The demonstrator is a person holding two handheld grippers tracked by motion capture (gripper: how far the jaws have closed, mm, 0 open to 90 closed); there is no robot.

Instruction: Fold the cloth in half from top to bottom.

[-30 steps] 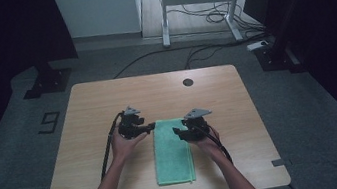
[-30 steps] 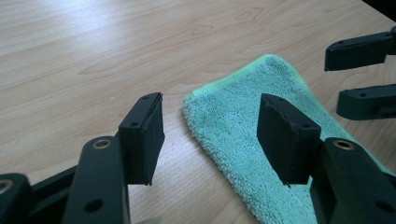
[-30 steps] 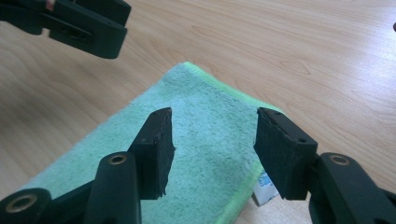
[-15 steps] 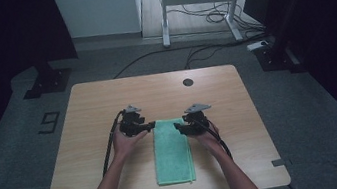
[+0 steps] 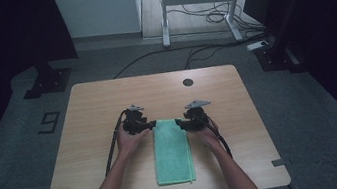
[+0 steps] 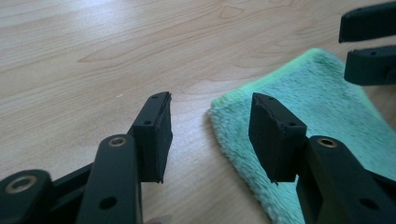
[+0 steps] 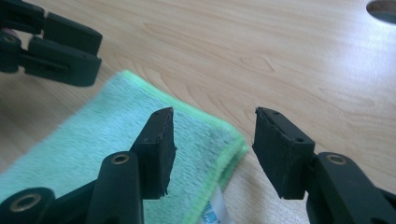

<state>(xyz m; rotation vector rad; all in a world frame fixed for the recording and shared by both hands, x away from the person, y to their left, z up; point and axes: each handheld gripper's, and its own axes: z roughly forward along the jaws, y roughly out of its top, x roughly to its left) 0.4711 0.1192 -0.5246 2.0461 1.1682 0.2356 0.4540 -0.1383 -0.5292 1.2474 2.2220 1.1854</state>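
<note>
Green towel (image 5: 172,149) folded, white label (image 7: 215,212) unreadable, floor marking "9" (image 5: 50,122)

Left gripper (image 5: 152,125) and right gripper (image 5: 179,122): black bodies, each topped with a grey three-cornered plate and trailing a black cable. Jaws are black bars with brass-coloured pivot bushings, small screw holes, and blocky black pads (image 6: 156,131), chipped at the edges. Forearms bare, no sleeves.

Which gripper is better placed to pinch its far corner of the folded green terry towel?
Right, narrowly: the right gripper has the folded green terry towel corner between its open jaws; the left gripper's corner lies toward one jaw.
</note>
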